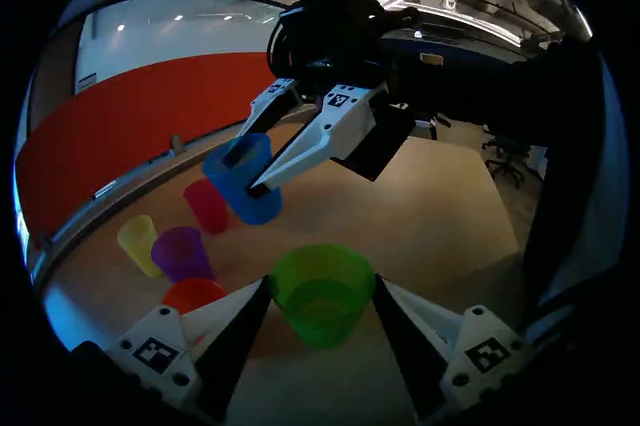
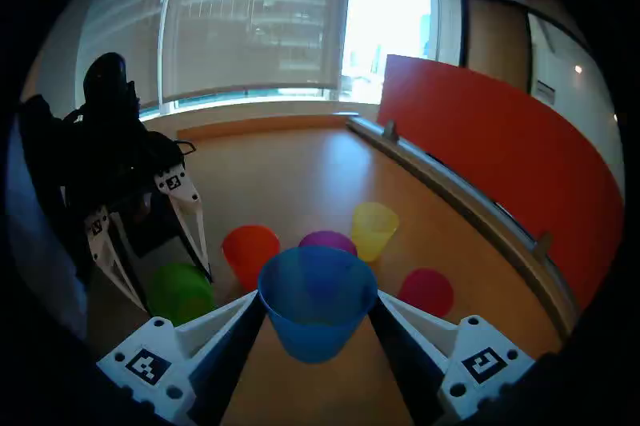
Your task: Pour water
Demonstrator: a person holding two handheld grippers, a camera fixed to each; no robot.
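Markings: black-and-white square markers [image 1: 156, 352] on the white plastic fingers of both grippers; the patterns are not legible writing.

Surface/room: smooth, pale wood-coloured worktop [image 1: 432, 210]. A matte red panel [image 1: 136, 122] runs along its far edge, upper left of the left gripper view. A bright window [image 2: 256, 18] with blinds is in the upper half of the right gripper view. An office chair [image 1: 504, 162] stands at right.

Left gripper [image 1: 322, 292]: jaws partly open, fingers pressed on either side of the green cup [image 1: 322, 302], lower centre of frame. The cup is translucent, tapered plastic; I cannot tell its contents.

Right gripper [image 2: 318, 302]: jaws likewise closed against the blue cup [image 2: 317, 314], lower centre of the right gripper view. In the left gripper view this cup [image 1: 242, 178] is tilted and off the worktop, centre left.

On the worktop, grouped close: orange cup [image 2: 250, 252], purple cup [image 2: 328, 240], yellow cup [image 2: 373, 228] and pink cup [image 2: 426, 290], all the same tapered shape.
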